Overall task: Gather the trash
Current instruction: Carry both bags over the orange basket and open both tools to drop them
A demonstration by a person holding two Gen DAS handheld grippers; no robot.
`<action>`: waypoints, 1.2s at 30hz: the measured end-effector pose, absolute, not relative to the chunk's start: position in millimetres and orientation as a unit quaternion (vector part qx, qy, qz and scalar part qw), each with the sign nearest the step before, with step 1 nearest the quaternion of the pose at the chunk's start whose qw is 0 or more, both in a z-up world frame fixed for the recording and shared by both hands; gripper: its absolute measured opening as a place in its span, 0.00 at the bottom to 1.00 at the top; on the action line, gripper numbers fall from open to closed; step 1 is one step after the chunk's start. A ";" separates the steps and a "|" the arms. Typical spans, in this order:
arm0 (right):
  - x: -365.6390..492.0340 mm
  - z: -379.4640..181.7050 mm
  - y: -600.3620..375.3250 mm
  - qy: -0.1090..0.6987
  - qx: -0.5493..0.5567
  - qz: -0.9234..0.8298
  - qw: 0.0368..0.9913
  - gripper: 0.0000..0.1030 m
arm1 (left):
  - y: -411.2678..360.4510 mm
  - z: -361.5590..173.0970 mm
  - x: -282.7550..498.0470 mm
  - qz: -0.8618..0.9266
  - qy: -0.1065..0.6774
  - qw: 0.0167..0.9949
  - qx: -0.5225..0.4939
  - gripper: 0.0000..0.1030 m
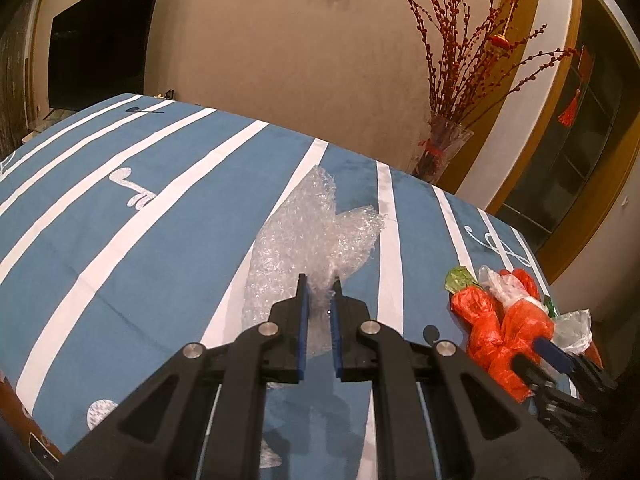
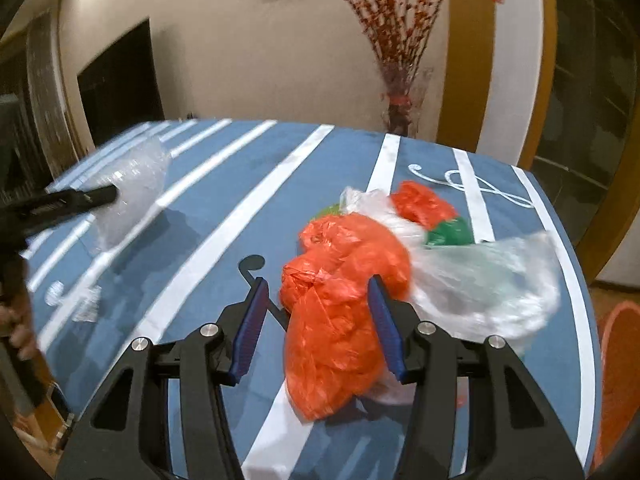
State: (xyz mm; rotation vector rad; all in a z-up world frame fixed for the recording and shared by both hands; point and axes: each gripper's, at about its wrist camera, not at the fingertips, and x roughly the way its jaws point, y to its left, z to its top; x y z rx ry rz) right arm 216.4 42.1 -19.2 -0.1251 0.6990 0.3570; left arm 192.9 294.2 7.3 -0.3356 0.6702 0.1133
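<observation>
- The left gripper [image 1: 319,280] pinches the bubble wrap [image 1: 308,232] by one narrow fold above the blue striped tablecloth [image 1: 140,200]; so thin a bite could slip free
- The right gripper [image 2: 318,286], jaws apart, straddles the orange bag [image 2: 340,312] in the pile of plastic bags [image 2: 480,280]; closing may shed the clear ones

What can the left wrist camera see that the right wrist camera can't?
Only the left wrist view shows the left gripper from behind, its blue pads pinching the bubble wrap, and the whole glass vase of red branches.

Only the right wrist view shows the right gripper open around the orange bag, the big clear bag, and an orange bin beside the table.

Both show the blue striped tablecloth, the bubble wrap, the orange bags and the dark TV.
</observation>
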 end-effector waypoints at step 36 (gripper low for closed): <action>157.2 57.5 -125.6 0.262 0.068 0.070 0.960 0.15 | 149.6 58.7 181.4 -0.094 0.306 0.938 -0.135 0.11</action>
